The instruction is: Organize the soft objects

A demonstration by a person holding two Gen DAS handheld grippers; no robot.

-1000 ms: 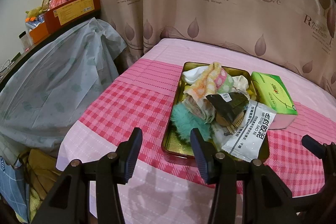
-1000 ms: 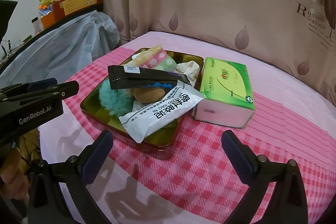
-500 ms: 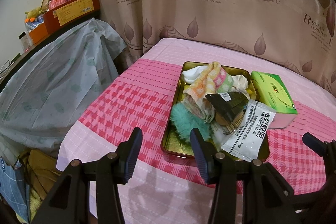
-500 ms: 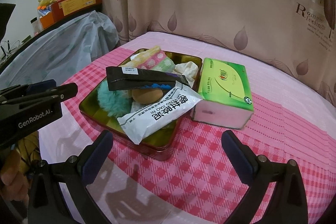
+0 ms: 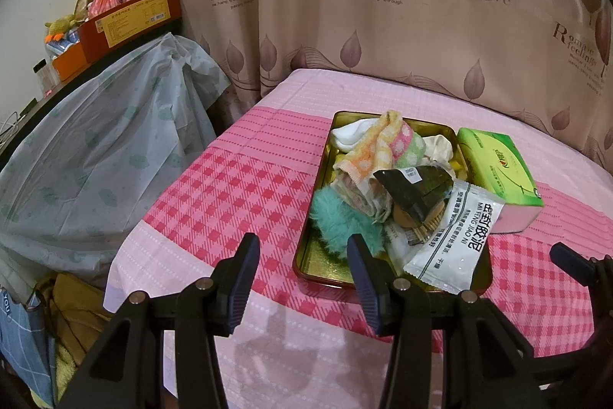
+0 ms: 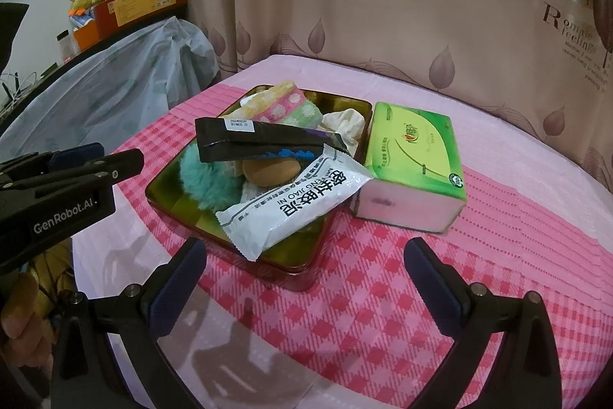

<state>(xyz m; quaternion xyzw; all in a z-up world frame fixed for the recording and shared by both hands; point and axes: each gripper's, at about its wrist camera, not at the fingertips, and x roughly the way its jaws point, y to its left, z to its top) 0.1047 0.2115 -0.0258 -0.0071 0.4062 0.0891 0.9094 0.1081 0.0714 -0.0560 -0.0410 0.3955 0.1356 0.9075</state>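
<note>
**Q:** Tin (image 6: 306,265) on the checked cloth (image 6: 383,313): what does it hold, and why heaped so?

**A:** Soft things lie piled inside it. A teal fluffy ball (image 5: 341,221) sits at the near left, a striped dotted towel (image 5: 379,148) runs toward the far end, and a pale crumpled cloth (image 6: 343,121) fills the far right corner. A black packet (image 6: 264,138) bridges the heap, resting on a tan rounded piece (image 6: 270,171). A white sachet (image 6: 295,206) leans out over the near rim, so it is only partly contained. I judge that the tin serves as the collecting place, since everything loose is gathered there.

**Q:** And the green tissue pack (image 6: 413,160)?

**A:** It stands outside, just beside the tin's right wall. Whether it touches the wall I cannot tell.

**Q:** How do you hold your grippers?

**A:** My left gripper (image 5: 302,278) is parted to a moderate gap and empty, aimed at the tin's near left corner. My right gripper (image 6: 302,278) is spread wide, also empty, facing the near rim and the overhanging sachet. Both hover short of the tin, so each has a clear line to the heap.

**Q:** Which stage does this fit?

**A:** Either a heap awaiting sorting out of the tin, or one already gathered into it. These views do not settle which.
</note>
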